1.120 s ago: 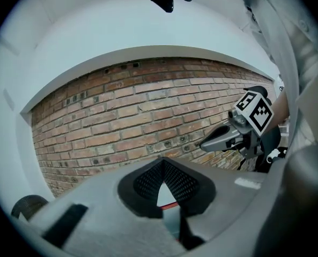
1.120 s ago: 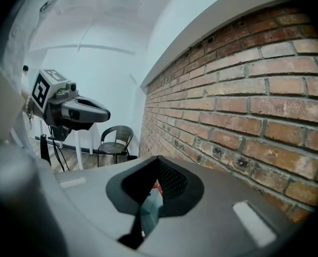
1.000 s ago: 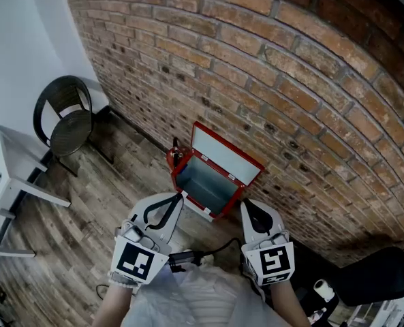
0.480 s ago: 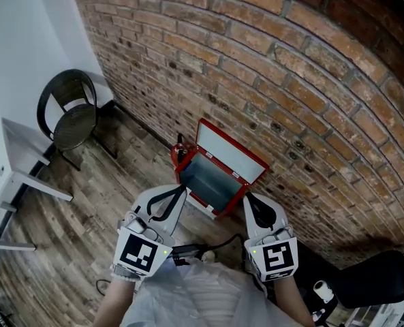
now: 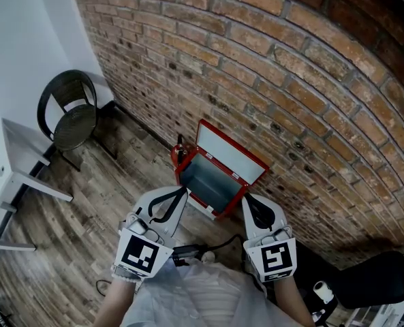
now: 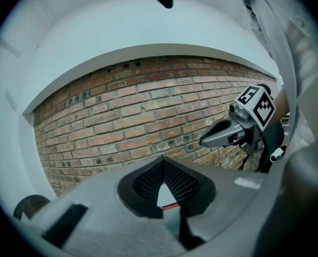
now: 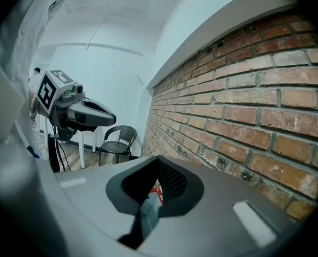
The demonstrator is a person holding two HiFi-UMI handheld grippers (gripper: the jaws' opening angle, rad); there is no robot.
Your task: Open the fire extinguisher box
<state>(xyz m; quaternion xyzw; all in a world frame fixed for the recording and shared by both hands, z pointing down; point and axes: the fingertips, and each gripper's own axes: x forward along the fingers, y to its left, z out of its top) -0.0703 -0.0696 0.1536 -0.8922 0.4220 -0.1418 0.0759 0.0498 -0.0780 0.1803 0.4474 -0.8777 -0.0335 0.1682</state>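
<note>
The red fire extinguisher box (image 5: 212,182) stands on the wooden floor against the brick wall, its lid (image 5: 230,152) swung up and leaning on the bricks, its grey inside showing. A red extinguisher top (image 5: 178,154) shows at the box's left side. My left gripper (image 5: 180,192) hovers over the box's near left corner, shut and holding nothing. Over the near right corner is my right gripper (image 5: 246,200), also shut and bare. In the left gripper view its own jaws (image 6: 162,163) meet at the tip, and the right gripper (image 6: 204,141) shows beside them. In the right gripper view the jaws (image 7: 157,160) are also closed.
The brick wall (image 5: 290,80) runs diagonally behind the box. A black chair (image 5: 69,114) stands in the left corner, with a white table (image 5: 18,172) nearer me. A black cable (image 5: 202,252) hangs by my chest. A dark object (image 5: 379,278) lies at the lower right.
The head view has shifted slightly, so the box and the chair sit a little lower and further right. Both grippers stay shut in about the same place over the open box.
</note>
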